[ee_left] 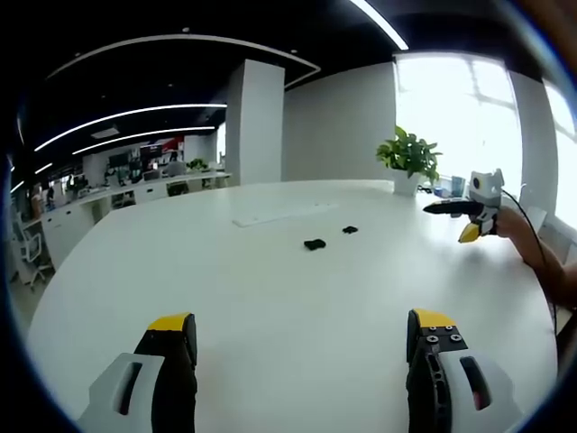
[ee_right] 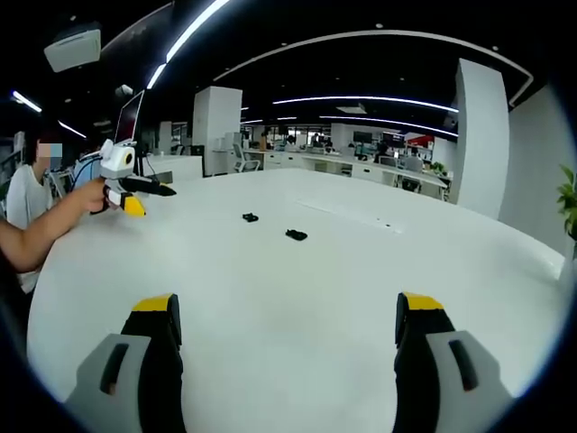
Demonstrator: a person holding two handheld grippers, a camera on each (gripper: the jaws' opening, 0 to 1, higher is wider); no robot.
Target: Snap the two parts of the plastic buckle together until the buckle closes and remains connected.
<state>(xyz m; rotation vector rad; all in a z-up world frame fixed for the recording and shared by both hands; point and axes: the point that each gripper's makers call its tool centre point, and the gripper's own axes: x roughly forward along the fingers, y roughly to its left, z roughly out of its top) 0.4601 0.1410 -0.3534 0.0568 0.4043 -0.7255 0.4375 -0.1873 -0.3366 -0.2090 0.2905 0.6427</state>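
Observation:
Two small black buckle parts lie apart on the white table (ee_left: 270, 298). In the left gripper view one part (ee_left: 314, 244) lies nearer and the other (ee_left: 350, 230) a little behind and to its right. In the right gripper view they are one part (ee_right: 296, 235) and another (ee_right: 251, 217). My left gripper (ee_left: 302, 332) hovers over the table well short of them, open and empty. It also appears at the left (ee_right: 151, 200), held by a hand. My right gripper (ee_right: 287, 317) is open and empty too, likewise far from the parts, and appears at the right (ee_left: 453, 221).
A flat white strip (ee_left: 284, 215) lies on the table behind the parts. A potted plant (ee_left: 410, 155) stands at the far edge near a bright window. A person's arm (ee_right: 45, 230) reaches in from the left. Office desks and a white pillar (ee_left: 257, 122) stand behind.

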